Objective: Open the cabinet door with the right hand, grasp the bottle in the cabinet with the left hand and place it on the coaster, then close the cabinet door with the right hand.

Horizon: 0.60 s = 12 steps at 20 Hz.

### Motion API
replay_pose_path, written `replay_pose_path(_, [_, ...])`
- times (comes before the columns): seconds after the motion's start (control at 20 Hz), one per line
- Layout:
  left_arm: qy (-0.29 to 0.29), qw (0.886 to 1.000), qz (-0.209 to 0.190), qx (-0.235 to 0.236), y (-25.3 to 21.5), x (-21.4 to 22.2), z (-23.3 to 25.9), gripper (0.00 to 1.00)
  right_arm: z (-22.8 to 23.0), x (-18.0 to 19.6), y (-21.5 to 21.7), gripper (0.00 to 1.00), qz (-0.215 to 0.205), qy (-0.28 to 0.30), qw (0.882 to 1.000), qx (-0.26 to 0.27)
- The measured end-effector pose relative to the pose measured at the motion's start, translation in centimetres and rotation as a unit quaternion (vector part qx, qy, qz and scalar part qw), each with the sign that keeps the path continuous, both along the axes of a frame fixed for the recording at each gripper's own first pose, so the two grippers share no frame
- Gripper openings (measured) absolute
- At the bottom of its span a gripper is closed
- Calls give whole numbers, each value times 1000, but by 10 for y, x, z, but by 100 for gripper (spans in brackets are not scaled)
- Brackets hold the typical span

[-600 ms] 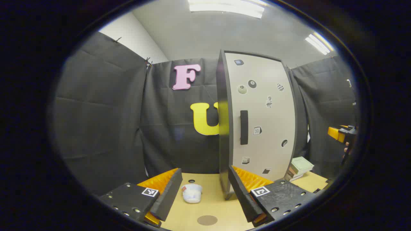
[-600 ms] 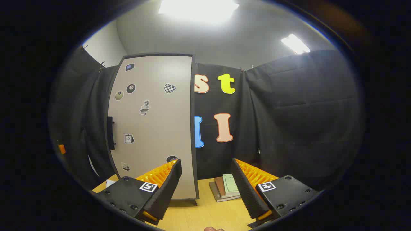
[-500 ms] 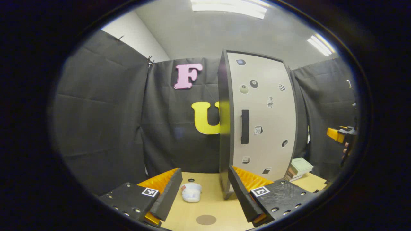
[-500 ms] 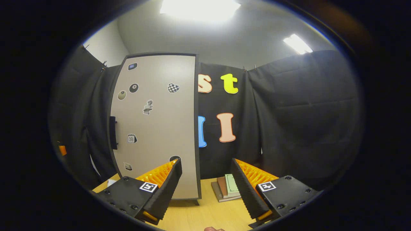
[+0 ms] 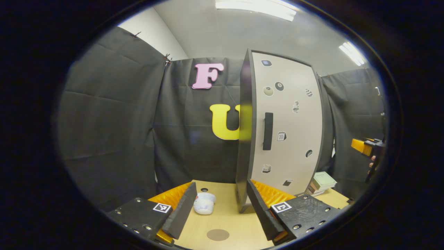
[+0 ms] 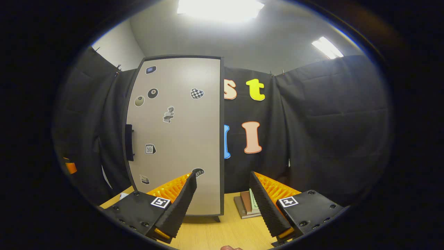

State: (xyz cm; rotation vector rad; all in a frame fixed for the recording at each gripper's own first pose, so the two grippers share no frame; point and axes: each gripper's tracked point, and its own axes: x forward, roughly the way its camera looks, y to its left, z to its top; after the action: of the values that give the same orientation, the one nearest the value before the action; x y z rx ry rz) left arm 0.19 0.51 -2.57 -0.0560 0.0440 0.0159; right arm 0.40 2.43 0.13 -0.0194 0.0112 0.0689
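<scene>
The tall cabinet stands on the wooden table, its pale stickered door closed. A black vertical handle sits near the door's left edge. The bottle is hidden inside. A round brown coaster lies on the table just ahead of my left gripper, which is open and holds nothing. My right gripper is open too, low in front of the door's lower right corner and apart from it. In the left gripper view it hangs far right of the cabinet, held by a hand.
A small white object lies on the table left of the cabinet's base. A stack of books rests to the cabinet's right, also seen as books in the left gripper view.
In the right gripper view the cabinet has slid rightward and grown a little, so that gripper swung left toward it. The left gripper view has shifted slightly; both grippers stayed open.
</scene>
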Motion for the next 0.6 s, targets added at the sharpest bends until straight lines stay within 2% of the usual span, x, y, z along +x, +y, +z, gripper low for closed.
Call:
replay_pose_path(0.35, [5, 1000, 3, -4, 1, 2, -6, 88, 5, 5, 18, 97, 23, 5, 1000, -3])
replay_pose_path(0.6, [3, 1000, 3, 1, -2, 4, -10, 89, 21, 14, 47, 97, 58, 3, 998, 0])
